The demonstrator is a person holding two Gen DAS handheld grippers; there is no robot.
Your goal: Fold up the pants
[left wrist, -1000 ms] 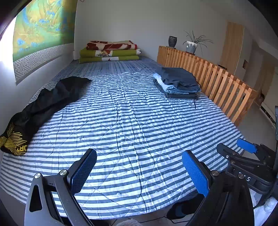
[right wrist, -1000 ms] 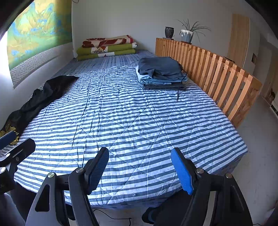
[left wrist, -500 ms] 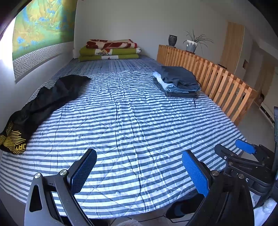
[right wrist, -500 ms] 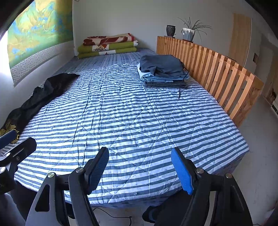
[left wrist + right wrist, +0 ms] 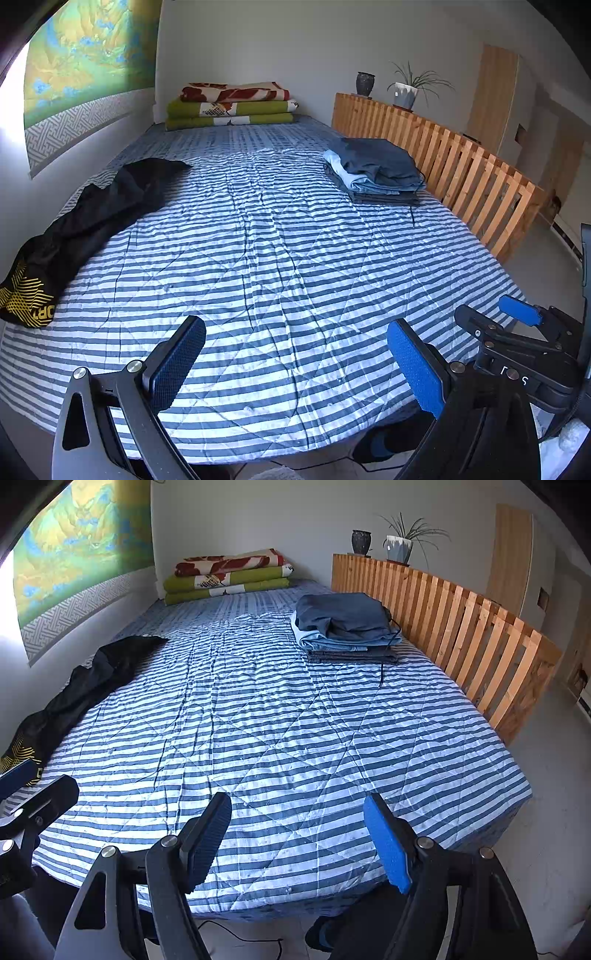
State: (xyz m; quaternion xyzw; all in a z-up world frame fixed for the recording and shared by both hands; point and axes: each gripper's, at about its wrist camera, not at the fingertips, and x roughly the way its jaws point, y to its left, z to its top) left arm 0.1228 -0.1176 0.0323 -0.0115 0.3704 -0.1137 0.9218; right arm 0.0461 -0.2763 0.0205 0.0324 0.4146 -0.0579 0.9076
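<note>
Black, slippery-looking pants [image 5: 92, 218] lie crumpled along the far left edge of the striped bed [image 5: 288, 266] in the left wrist view, well apart from the left claw [image 5: 291, 365], which gapes wide with nothing between its blue pads. Reaching that far risks pinching the quilt along with the cloth, or lifting only one layer so the legs twist. Yellow print on the near end reads only partly, something like "ORT". White marks on the right claw's body at the lower right are too unclear to read.

From the right wrist view, the right claw [image 5: 299, 842] also stands wide and empty over the bed's near edge. The pants [image 5: 85, 686] sit far left; a folded stack of clothes [image 5: 343, 627] with a trailing cord [image 5: 384, 664] could snag a sweep.
</note>
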